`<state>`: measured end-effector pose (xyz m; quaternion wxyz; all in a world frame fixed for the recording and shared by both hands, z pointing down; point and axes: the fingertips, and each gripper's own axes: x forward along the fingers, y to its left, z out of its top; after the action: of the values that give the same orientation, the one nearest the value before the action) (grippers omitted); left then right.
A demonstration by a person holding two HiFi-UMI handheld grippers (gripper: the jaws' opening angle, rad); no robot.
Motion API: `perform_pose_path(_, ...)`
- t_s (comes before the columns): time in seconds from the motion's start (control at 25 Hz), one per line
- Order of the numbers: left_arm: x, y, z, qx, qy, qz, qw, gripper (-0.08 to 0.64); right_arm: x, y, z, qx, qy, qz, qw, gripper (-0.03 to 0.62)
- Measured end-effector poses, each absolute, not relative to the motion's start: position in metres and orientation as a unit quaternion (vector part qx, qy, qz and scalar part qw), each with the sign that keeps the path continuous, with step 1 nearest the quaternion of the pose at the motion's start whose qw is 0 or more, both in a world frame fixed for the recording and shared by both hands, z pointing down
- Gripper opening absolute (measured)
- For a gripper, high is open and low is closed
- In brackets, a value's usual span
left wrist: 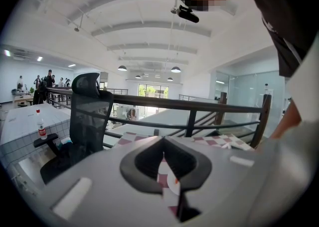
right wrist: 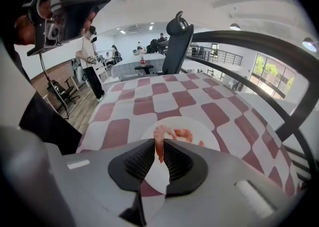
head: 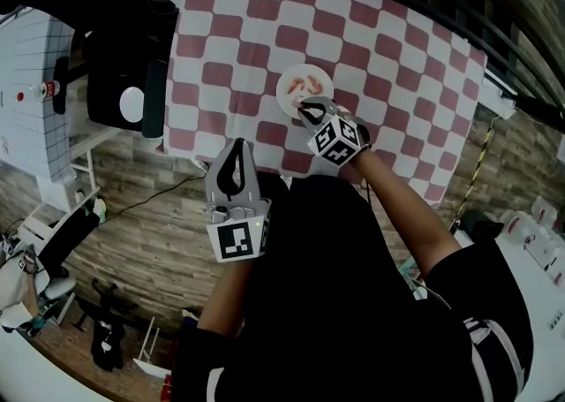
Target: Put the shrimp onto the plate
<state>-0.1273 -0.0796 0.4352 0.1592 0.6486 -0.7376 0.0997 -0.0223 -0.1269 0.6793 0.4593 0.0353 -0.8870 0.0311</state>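
Observation:
A white plate (head: 291, 98) sits on the red-and-white checkered tablecloth (head: 388, 56), with pink shrimp (head: 311, 85) lying on it. My right gripper (head: 307, 109) hangs over the plate's near edge, pointing steeply down. In the right gripper view it (right wrist: 159, 143) is shut on a shrimp (right wrist: 159, 147) that dangles between the pads above the plate (right wrist: 207, 136); another shrimp (right wrist: 183, 133) lies on the plate behind it. My left gripper (head: 234, 146) is held back at the table's near edge, its tips together with nothing between them (left wrist: 163, 140).
A black office chair (head: 119, 56) stands at the table's left side. A dark metal railing (left wrist: 199, 107) runs along the far side. The cloth ends at the near table edge (head: 265, 166). A water bottle (head: 48, 89) stands on a tiled counter to the left.

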Motion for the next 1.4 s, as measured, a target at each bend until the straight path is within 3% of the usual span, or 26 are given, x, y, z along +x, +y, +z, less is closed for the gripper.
perform_pose_path(0.36, -0.129, -0.072, 0.438, 0.632, -0.750, 0.104, 0.161, 0.009, -0.021, -0.133, 0.700, 0.029, -0.872, -0.015, 0.489, 0.055)
perform_pose_path(0.92, -0.128, -0.071, 0.442, 0.619, -0.762, 0.088, 0.172, 0.009, -0.025, -0.136, 0.714, 0.022, -0.865, 0.026, 0.501, 0.058)
perform_pose_path(1.2, -0.126, -0.068, 0.441, 0.615, -0.764, 0.091, 0.171, 0.009, -0.028, -0.135, 0.713, -0.025, -0.849, -0.056, 0.524, 0.057)
perform_pose_path(1.4, -0.122, -0.069, 0.445, 0.619, -0.761, 0.088, 0.174, 0.009, -0.029, -0.138, 0.714, -0.022, -0.853, -0.032, 0.521, 0.060)
